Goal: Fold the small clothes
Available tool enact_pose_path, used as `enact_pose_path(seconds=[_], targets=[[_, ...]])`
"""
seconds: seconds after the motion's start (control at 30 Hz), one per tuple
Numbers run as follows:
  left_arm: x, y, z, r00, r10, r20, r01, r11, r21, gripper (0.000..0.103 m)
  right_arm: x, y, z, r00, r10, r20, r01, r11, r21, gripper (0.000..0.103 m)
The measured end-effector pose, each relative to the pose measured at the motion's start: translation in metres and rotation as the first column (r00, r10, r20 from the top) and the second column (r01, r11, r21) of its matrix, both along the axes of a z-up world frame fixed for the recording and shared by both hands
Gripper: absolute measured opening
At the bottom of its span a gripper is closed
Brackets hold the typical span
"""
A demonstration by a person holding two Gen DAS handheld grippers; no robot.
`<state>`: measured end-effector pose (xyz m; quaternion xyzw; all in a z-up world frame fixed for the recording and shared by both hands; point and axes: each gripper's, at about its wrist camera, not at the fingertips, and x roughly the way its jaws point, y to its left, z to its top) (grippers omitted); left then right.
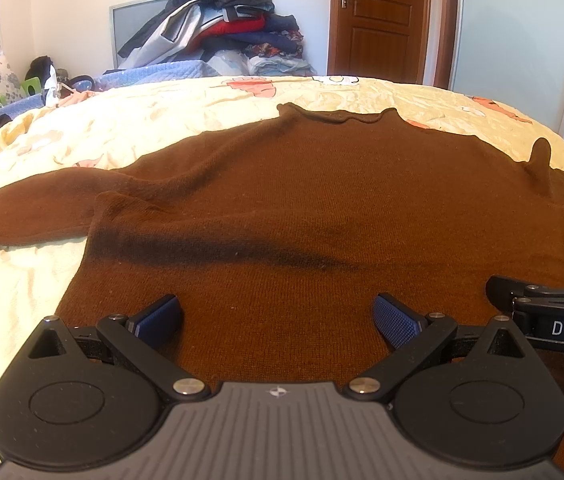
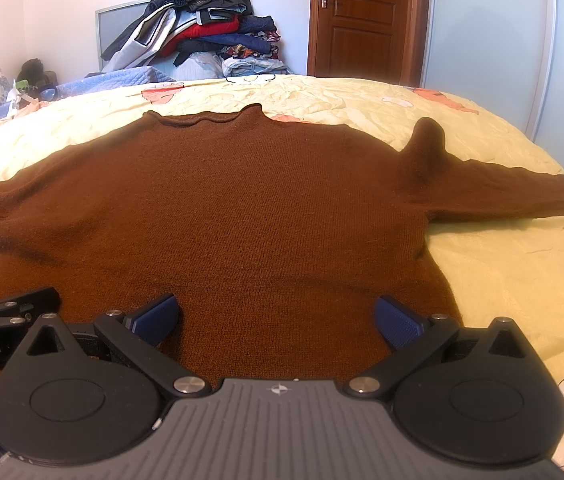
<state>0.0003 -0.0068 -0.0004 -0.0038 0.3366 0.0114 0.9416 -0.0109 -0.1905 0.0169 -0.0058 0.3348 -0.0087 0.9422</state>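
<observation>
A brown knitted sweater (image 1: 282,200) (image 2: 241,208) lies spread flat on the bed, collar at the far side, hem nearest me, one sleeve stretched out to each side. A small peak of fabric (image 2: 424,148) stands up at the right shoulder. My left gripper (image 1: 277,320) hovers open over the hem's left half, nothing between its blue pads. My right gripper (image 2: 275,318) is open too, over the hem's right half. Each gripper shows at the edge of the other's view: the right gripper (image 1: 542,304) and the left gripper (image 2: 5,312).
The bed has a pale yellow patterned cover (image 1: 21,280) (image 2: 522,280). A tall heap of clothes and folded bedding (image 1: 221,28) stands behind the bed against the wall. A brown wooden door (image 1: 378,20) and a pale wardrobe panel (image 1: 514,40) are at the far right.
</observation>
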Motion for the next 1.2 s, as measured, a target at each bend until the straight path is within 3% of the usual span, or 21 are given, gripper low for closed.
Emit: enact_pose_path(seconds=[0.97, 1.03, 1.1, 1.2], targets=[[0.000, 0.000, 0.000, 1.000, 0.000, 0.000, 0.000, 1.000, 0.001, 0.103, 0.000, 0.000, 0.000, 1.000, 0.011, -0.008, -0.010, 1.000, 0.011, 0.103], [0.000, 0.000, 0.000, 1.000, 0.000, 0.000, 0.000, 1.000, 0.001, 0.103, 0.001, -0.009, 0.006, 0.999, 0.043, -0.028, -0.041, 0.997, 0.066, 0.103], [0.000, 0.000, 0.000, 1.000, 0.000, 0.000, 0.000, 1.000, 0.001, 0.103, 0.000, -0.034, 0.021, 0.999, 0.052, -0.001, -0.051, 0.980, 0.193, 0.103], [0.000, 0.000, 0.000, 1.000, 0.000, 0.000, 0.000, 1.000, 0.001, 0.103, 0.007, -0.094, 0.048, 0.997, -0.024, 0.080, -0.009, 0.920, 0.392, 0.103]])
